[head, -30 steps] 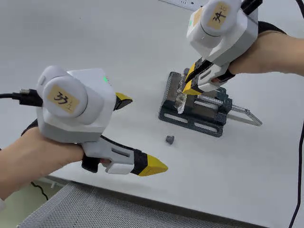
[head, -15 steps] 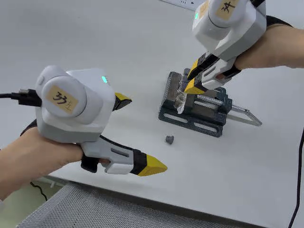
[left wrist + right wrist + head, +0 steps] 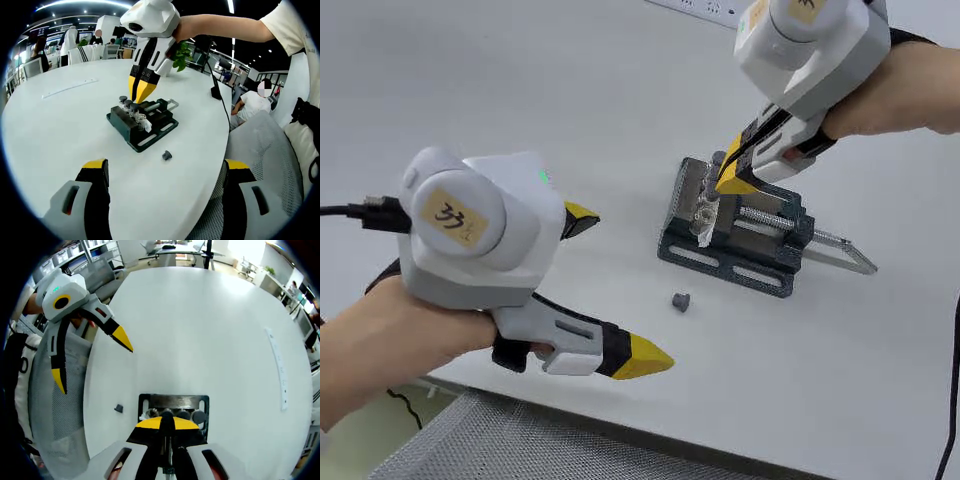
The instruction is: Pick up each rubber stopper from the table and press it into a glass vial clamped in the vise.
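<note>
The right tongs (image 3: 730, 182), pressed together, are hovering over the vise (image 3: 725, 262); the left tongs (image 3: 617, 284) are hanging wide spread near a rubber stopper (image 3: 680, 300) lying on the tabletop (image 3: 520, 90).

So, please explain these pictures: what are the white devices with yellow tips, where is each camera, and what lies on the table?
A person holds a gripper with two fingers in each hand; no robot arm. One picture comes from a headset camera, the other two from cameras on the grippers. The left gripper is open and empty. The right gripper is shut above the vise, which clamps glass vials, some already stoppered. One grey rubber stopper lies loose on the white table.
</note>
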The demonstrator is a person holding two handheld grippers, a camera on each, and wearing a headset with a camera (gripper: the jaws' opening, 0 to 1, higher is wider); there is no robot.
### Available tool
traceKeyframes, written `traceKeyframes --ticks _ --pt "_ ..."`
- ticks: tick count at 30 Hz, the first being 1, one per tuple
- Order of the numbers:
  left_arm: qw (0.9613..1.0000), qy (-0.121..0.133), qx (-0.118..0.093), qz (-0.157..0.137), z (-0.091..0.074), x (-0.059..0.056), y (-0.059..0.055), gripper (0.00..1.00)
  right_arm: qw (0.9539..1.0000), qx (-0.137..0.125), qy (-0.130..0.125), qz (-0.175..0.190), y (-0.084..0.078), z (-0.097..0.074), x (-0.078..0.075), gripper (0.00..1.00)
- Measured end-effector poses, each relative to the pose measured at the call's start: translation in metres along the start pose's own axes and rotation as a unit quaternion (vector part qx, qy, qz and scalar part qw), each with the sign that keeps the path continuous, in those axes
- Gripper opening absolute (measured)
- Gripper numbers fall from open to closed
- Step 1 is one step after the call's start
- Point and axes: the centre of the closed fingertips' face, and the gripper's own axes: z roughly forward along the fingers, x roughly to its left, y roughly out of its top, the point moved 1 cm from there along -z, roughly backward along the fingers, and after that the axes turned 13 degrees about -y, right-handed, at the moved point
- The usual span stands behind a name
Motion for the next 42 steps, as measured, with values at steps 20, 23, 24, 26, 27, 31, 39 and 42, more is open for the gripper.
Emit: traceKeyframes --ticks 20,23,24,26,27,31,39,42 --pt "1.0000 -0.001 -0.002 -0.004 0.002 -0.001 -0.002 0.93 0.9997 0.013 -0.002 -0.021 0.000 0.005 0.003 0.00" --pt "1.0000 0.000 -0.004 -0.003 0.002 -0.001 0.000 0.93 0.9995 0.018 -0.002 -0.026 -0.002 0.005 0.000 0.00" --pt "1.0000 0.000 -0.004 -0.004 0.002 -0.001 0.001 0.93 0.9994 0.019 -0.003 -0.027 -0.001 0.006 0.000 0.00" --pt "1.0000 0.001 -0.005 -0.004 0.002 -0.001 0.001 0.93 0.9992 0.022 -0.006 -0.033 -0.001 0.006 0.001 0.00" --pt "1.0000 0.001 -0.005 -0.004 0.002 -0.001 0.001 0.93 0.9992 0.023 -0.006 -0.033 -0.001 0.006 0.000 0.00" --pt "1.0000 0.002 -0.007 -0.005 0.001 0.001 0.000 0.93 0.9992 0.025 -0.006 -0.029 -0.002 0.008 -0.002 0.00" --pt "0.9999 0.000 -0.008 -0.007 0.002 0.002 -0.002 0.93 0.9989 0.036 -0.004 -0.030 -0.001 0.010 -0.003 0.00" --pt "0.9999 0.000 -0.009 -0.007 0.003 0.002 -0.001 0.93 0.9986 0.040 -0.004 -0.033 -0.001 0.010 -0.003 0.00"
